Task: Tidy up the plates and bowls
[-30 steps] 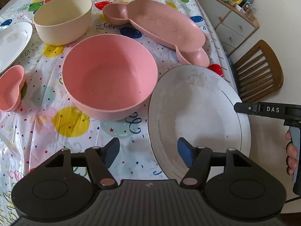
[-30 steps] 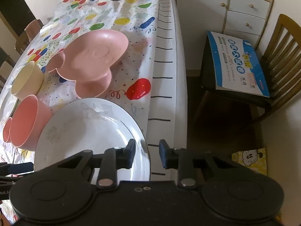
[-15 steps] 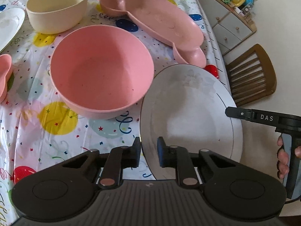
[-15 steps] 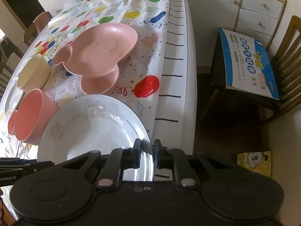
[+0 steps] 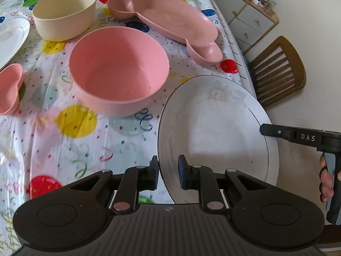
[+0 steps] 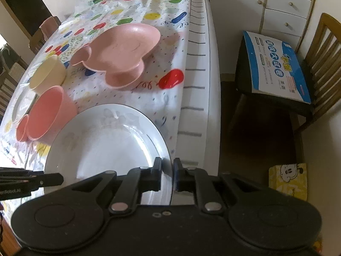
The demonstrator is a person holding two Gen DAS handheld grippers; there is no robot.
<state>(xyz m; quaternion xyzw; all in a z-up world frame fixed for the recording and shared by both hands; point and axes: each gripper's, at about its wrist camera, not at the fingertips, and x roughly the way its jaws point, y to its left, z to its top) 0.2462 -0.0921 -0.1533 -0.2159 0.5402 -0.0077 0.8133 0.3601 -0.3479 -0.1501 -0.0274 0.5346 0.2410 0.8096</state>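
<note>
White plate [image 5: 215,128] is the piece in play, and both grippers have it! The left gripper [image 5: 168,173] has its fingers [image 5: 182,171] clamped across the near rim, one pad under the edge and one over it, while the right gripper [image 6: 167,176] is pinched onto the opposite rim, out past the edge of the desk [image 6: 149,4]. Looks like the lift step to me: the grasp is set on both sides, and the plate seems tilted, its side away from the pink bowl [image 5: 119,72] riding out over the desk edge; whether its bowl-side rim has cleared the cloth, I cannot tell.

What's next? My call is a level, two-handed carry toward wherever plates get stacked — there's a second white plate [image 5: 10,40] on the far side of the pink bowl, beside the cream bowl [image 5: 64,12]. Both grips must hold together; if one slips, this glossy dish tips off the edge.

And the plate itself: large, round, shiny white, with a thin dark line around the rim and a faint pale flower motif on the part nearest the pink divided dish [image 5: 170,21]. Clean and empty.
</note>
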